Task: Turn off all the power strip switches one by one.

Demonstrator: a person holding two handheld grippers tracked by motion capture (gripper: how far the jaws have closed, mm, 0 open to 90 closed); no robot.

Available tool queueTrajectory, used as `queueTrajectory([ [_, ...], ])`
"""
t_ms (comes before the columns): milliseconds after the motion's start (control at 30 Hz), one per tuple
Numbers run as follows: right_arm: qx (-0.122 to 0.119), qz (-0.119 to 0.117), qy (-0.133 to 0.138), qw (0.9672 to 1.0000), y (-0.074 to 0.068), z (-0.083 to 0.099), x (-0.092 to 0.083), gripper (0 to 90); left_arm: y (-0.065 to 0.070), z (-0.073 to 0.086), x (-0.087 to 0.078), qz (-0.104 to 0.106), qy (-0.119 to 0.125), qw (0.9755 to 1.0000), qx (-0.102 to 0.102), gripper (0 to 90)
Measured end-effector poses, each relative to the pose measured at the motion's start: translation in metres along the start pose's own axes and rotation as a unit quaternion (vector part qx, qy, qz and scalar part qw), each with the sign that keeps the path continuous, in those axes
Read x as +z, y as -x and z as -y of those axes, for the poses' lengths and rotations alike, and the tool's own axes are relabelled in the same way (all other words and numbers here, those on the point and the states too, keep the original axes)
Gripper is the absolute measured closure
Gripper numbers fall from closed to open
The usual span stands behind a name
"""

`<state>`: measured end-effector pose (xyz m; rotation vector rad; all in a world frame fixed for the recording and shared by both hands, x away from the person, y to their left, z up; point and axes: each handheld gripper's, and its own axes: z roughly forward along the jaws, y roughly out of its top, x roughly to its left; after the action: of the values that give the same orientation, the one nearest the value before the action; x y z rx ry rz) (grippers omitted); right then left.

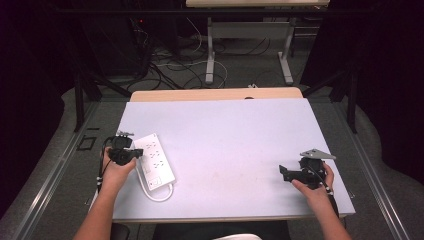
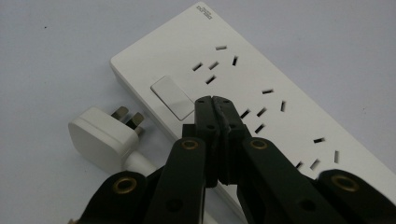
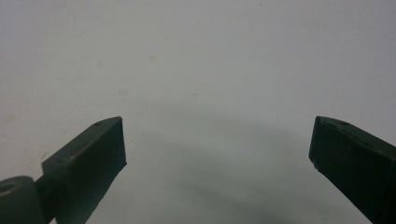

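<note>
- Near right, our right tool (image 1: pixel 286 173) rests by the counter's (image 1: pixel 240 135) right edge, jaws spread wide over bare surface, holding nothing.
- Near left, our left tool (image 2: pixel 214 100) has its jaws pressed together, empty, tips over the white power strip (image 1: pixel 154 159) beside its switch (image 2: pixel 172 97).
- The strip lies close to the left edge; its plug (image 2: pixel 100 133) sits just beside it, the cord partly hidden behind the jaws.
- Middle and far counter lie open.
</note>
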<state>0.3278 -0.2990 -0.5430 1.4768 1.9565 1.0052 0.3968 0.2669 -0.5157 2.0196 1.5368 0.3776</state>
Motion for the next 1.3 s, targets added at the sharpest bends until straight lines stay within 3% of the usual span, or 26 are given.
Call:
queueTrajectory([
  [500, 0.0, -0.002, 0.0, 1.0, 0.0005, 0.0001, 0.0002, 3.4, -0.0032, 0.0011, 0.0038, 0.004, -0.011, 0.9999, 0.002, 89.7],
  [567, 0.0, -0.002, 0.0, 1.0, 0.0005, 0.0002, 0.0003, 3.4, -0.0036, 0.0015, 0.0049, 0.003, -0.002, 1.0, -0.001, 89.7],
  [1300, 0.0, -0.002, -0.001, 1.0, -0.0001, 0.0002, 0.0005, 3.4, -0.004, 0.001, 0.0054, -0.001, -0.006, 1.0, 0.0, 88.5],
])
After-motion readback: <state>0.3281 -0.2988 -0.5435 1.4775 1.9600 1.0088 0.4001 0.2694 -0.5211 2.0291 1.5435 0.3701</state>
